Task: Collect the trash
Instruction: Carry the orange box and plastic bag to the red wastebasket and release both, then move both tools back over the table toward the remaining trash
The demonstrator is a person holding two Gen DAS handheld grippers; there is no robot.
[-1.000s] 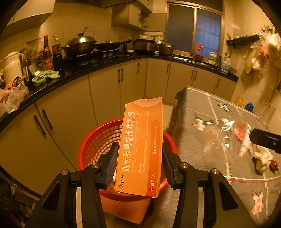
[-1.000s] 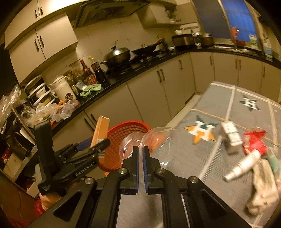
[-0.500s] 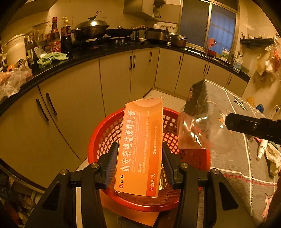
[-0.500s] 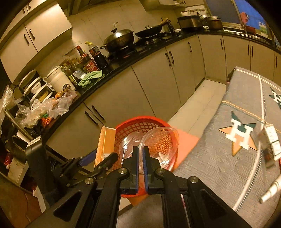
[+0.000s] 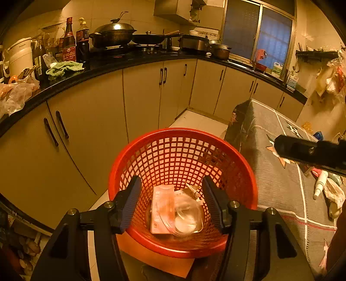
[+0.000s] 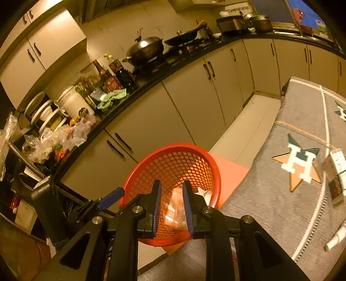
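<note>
basket (image 5: 151,151) of red plastic lattice below my jaws, flat orange carton (image 5: 162,207) and crumpled clear plastic (image 5: 188,216) on its floor, my left gripper (image 5: 170,203) and right gripper (image 6: 172,201) just parted, both empty

Warm yellow light fills a kitchen: cream cabinets (image 5: 142,101) under a black tabletop (image 5: 129,61), pale floor tiles (image 6: 244,129), a dark window (image 5: 259,34), tiled walls (image 5: 138,13).

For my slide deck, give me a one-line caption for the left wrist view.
Left gripper open above the red basket, orange box and clear plastic container lying inside.
</note>
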